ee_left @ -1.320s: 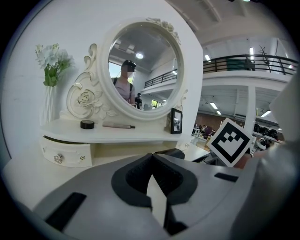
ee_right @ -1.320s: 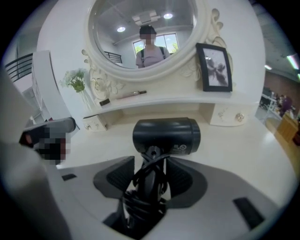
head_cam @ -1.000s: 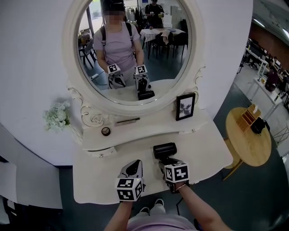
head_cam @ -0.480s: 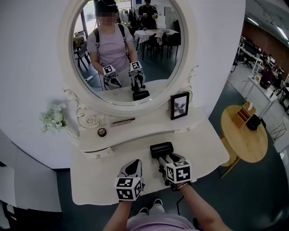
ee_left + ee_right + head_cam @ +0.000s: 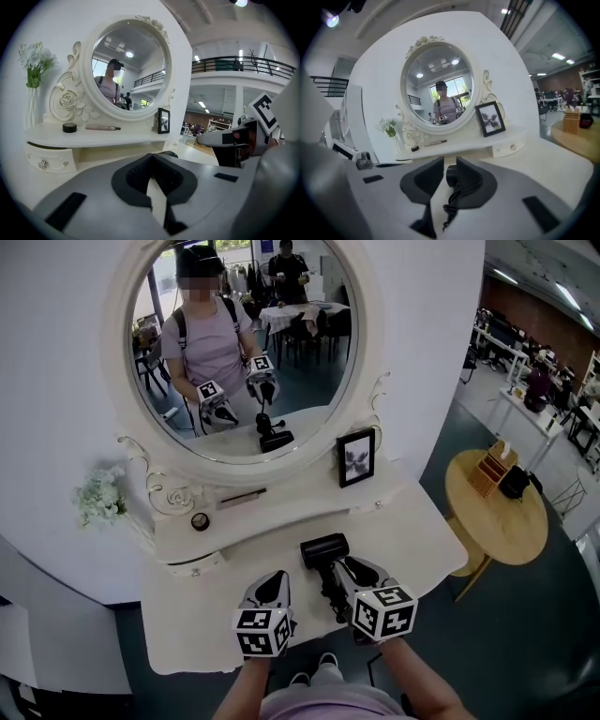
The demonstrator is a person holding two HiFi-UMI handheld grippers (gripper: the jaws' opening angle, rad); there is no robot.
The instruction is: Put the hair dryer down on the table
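The black hair dryer (image 5: pixel 323 550) lies on the white dressing table (image 5: pixel 412 542), its handle and cord running back toward me. My right gripper (image 5: pixel 350 570) sits just behind and to the right of it. In the right gripper view the dryer (image 5: pixel 459 177) lies just past the tips of my right gripper (image 5: pixel 449 161). Its jaws are closing, with only the cord (image 5: pixel 450 206) in the narrow gap and no pad pressing on the dryer. My left gripper (image 5: pixel 272 580) hovers to the left, its jaws (image 5: pixel 152 157) shut and empty.
The raised shelf holds a framed picture (image 5: pixel 355 457), a small round tin (image 5: pixel 199 520) and a thin stick (image 5: pixel 242 496). White flowers (image 5: pixel 98 499) stand at its left end under the oval mirror (image 5: pixel 239 343). A round wooden side table (image 5: pixel 497 517) stands to the right.
My right gripper has drawn back toward me and slightly right, away from the dryer, which stays lying on the table. The left gripper has hardly moved.
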